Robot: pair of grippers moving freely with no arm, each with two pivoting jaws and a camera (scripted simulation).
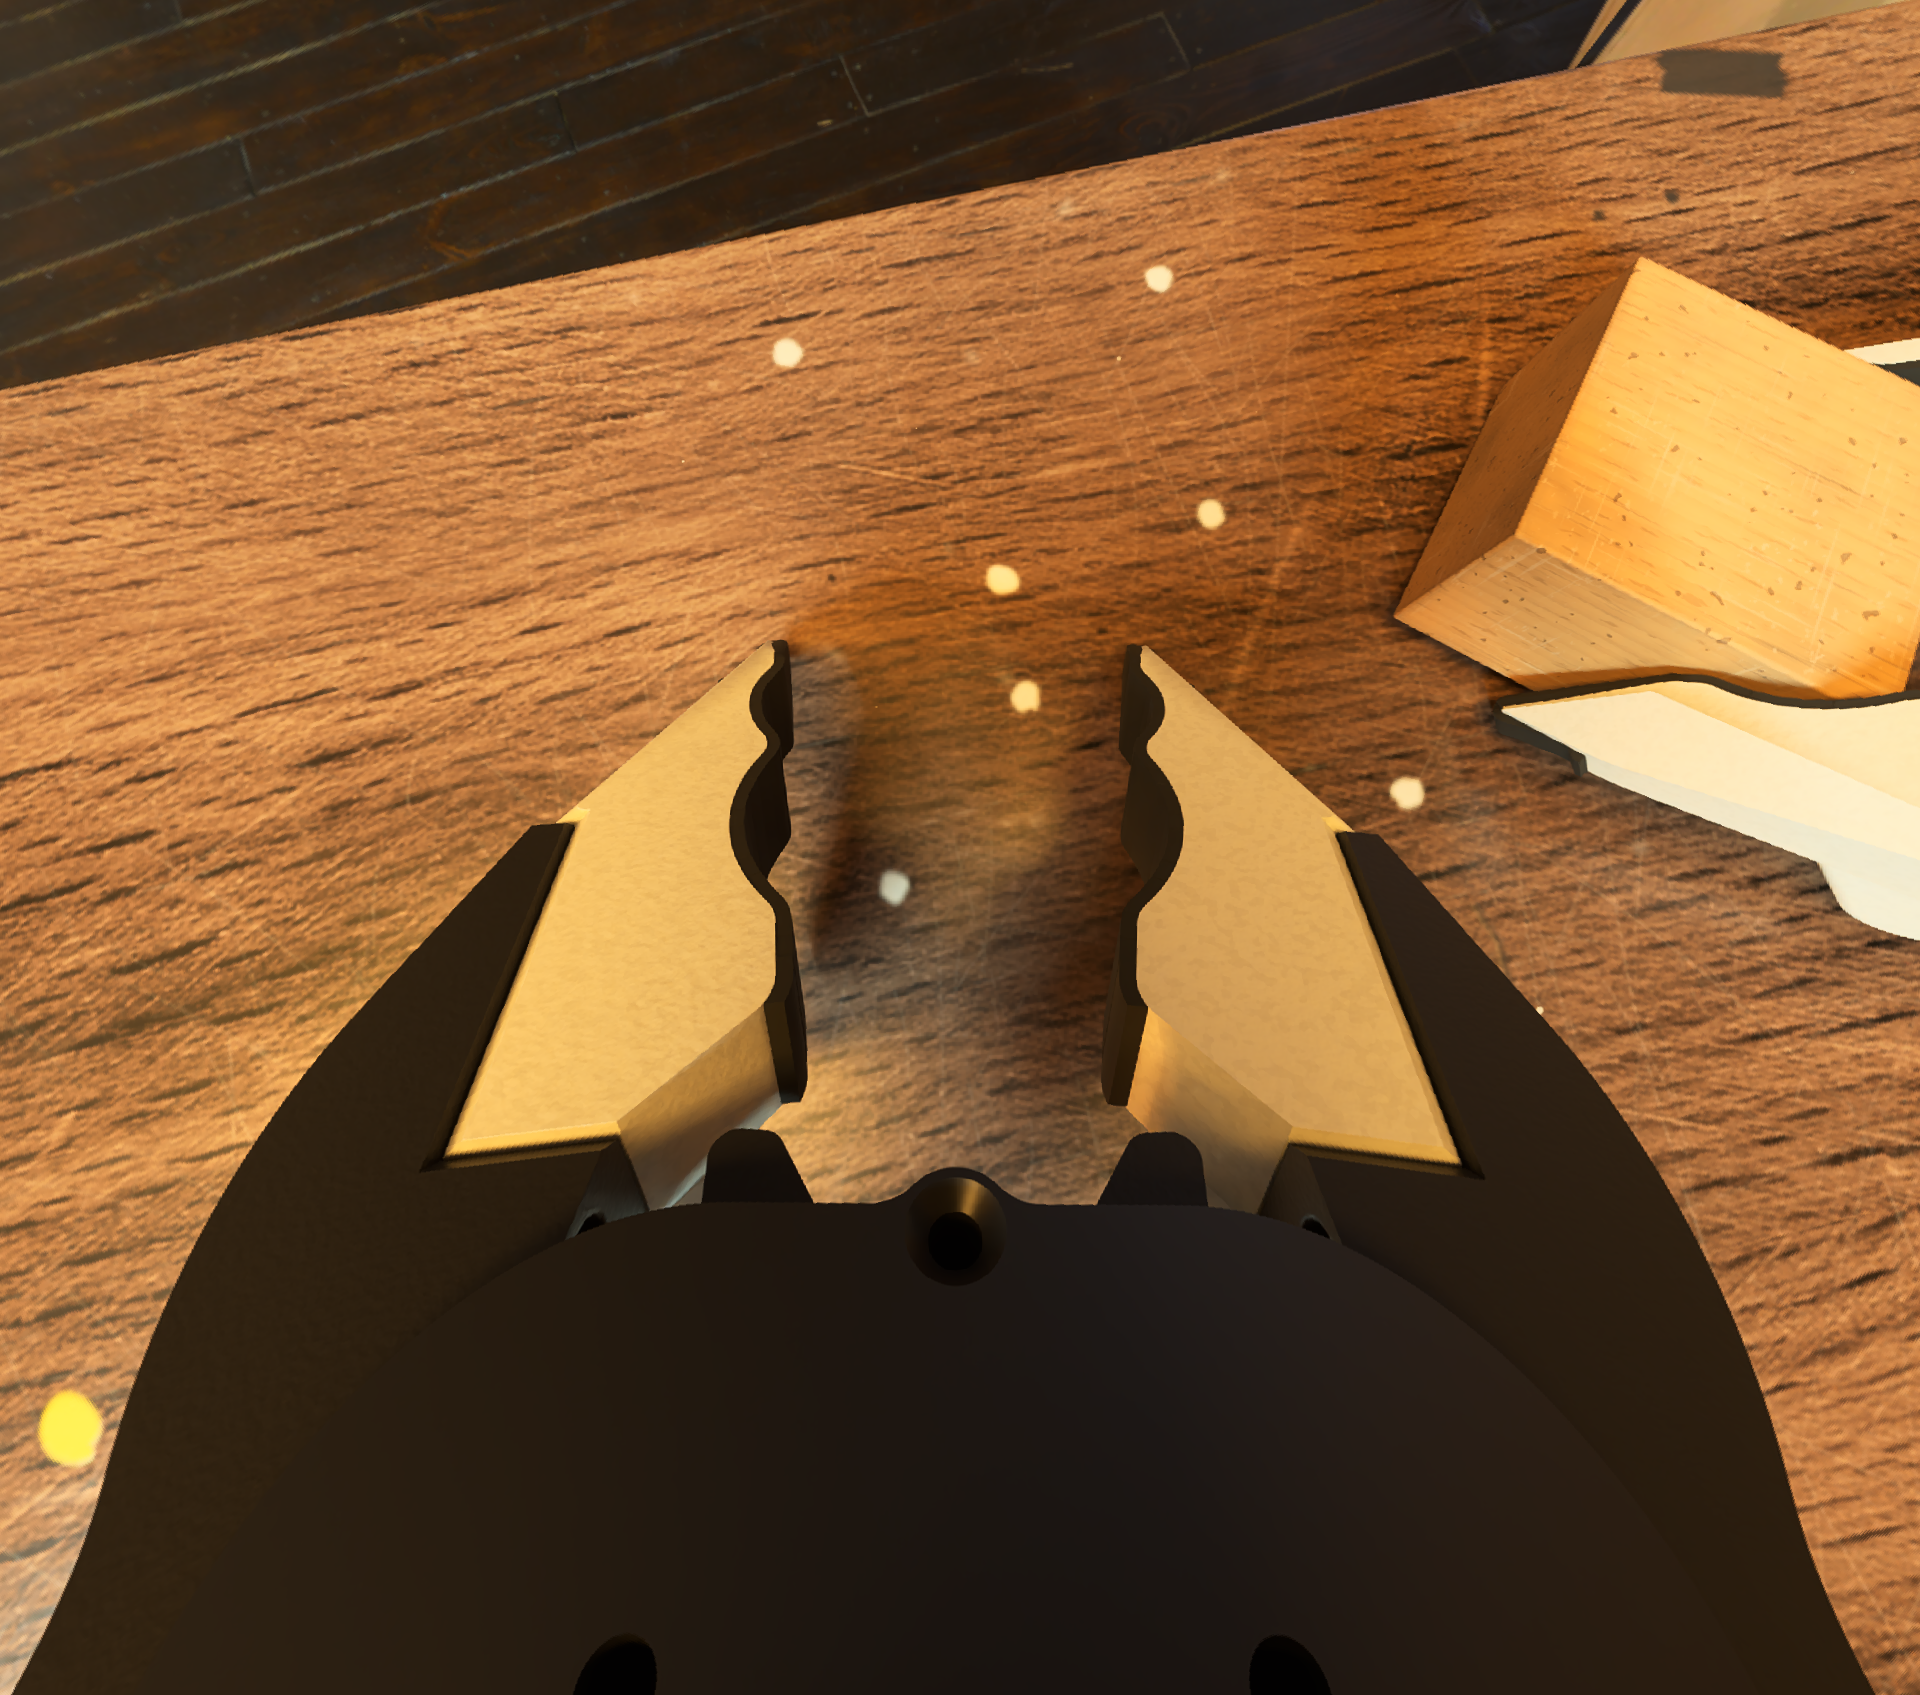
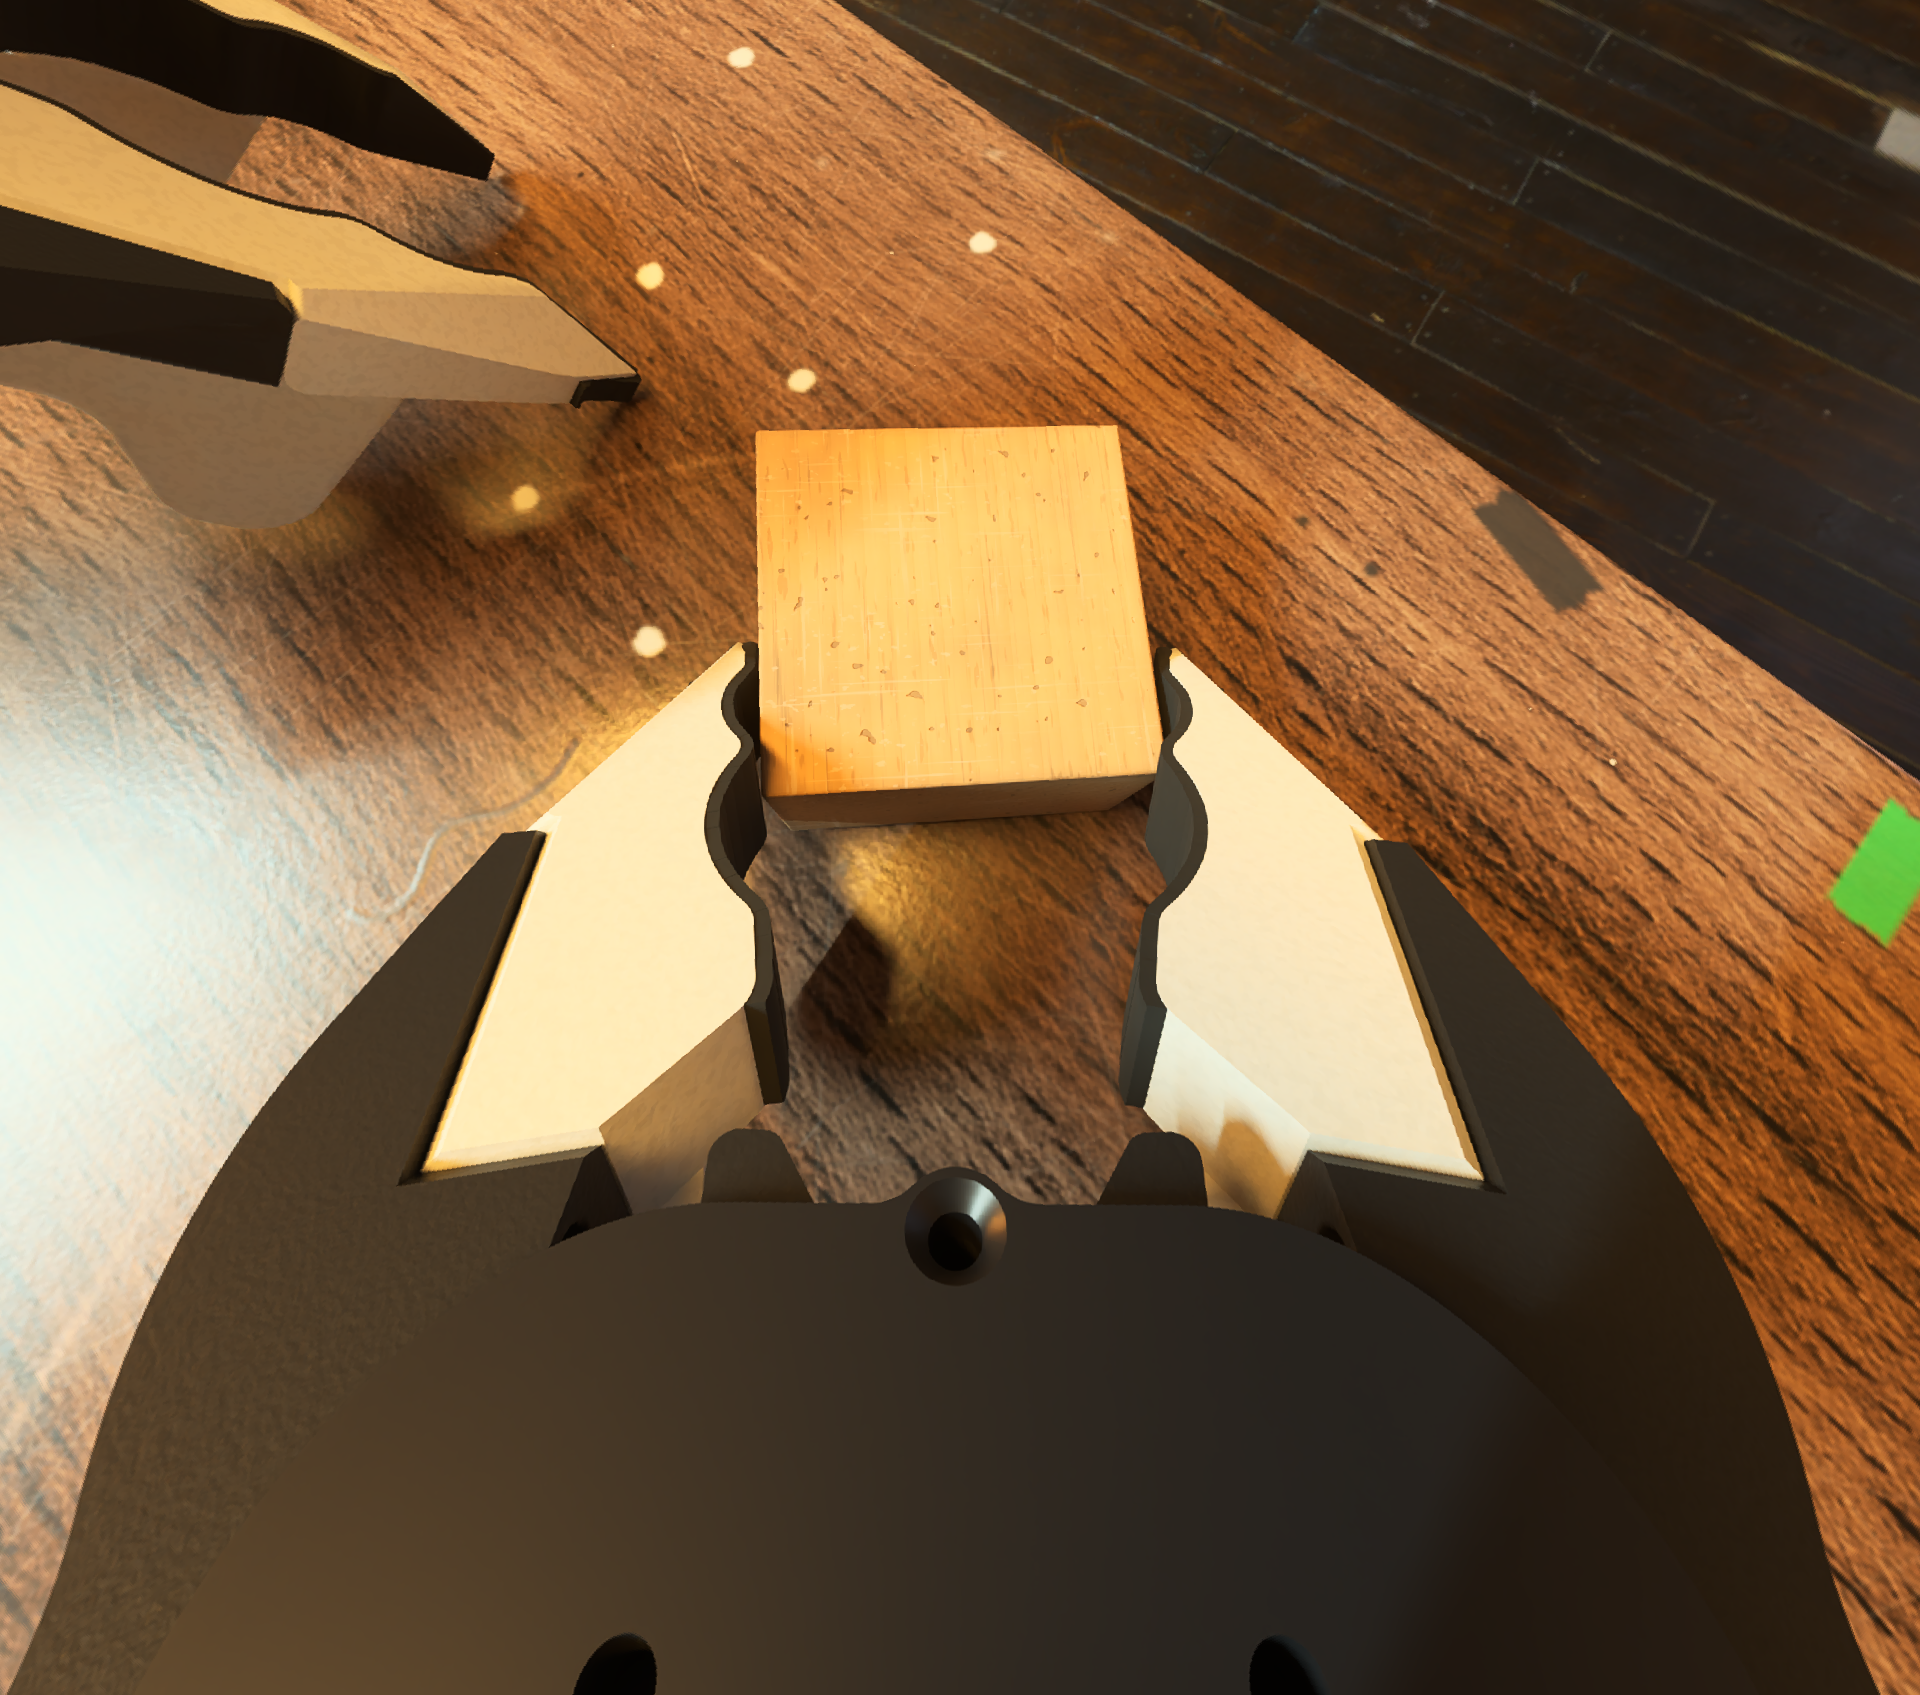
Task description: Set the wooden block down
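The right gripper [image 2: 956,658] clamps the wooden block [image 2: 951,617] just above the surface [image 2: 1351,814]; lower it level, then release. The left gripper [image 1: 956,653] hovers, fingers apart and empty.

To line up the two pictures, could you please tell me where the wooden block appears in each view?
Left wrist view: wooden block at the right edge, on the table.
Right wrist view: at the centre, between the right gripper fingertips.
Shared landmark: the pale dots on the table beside the block.
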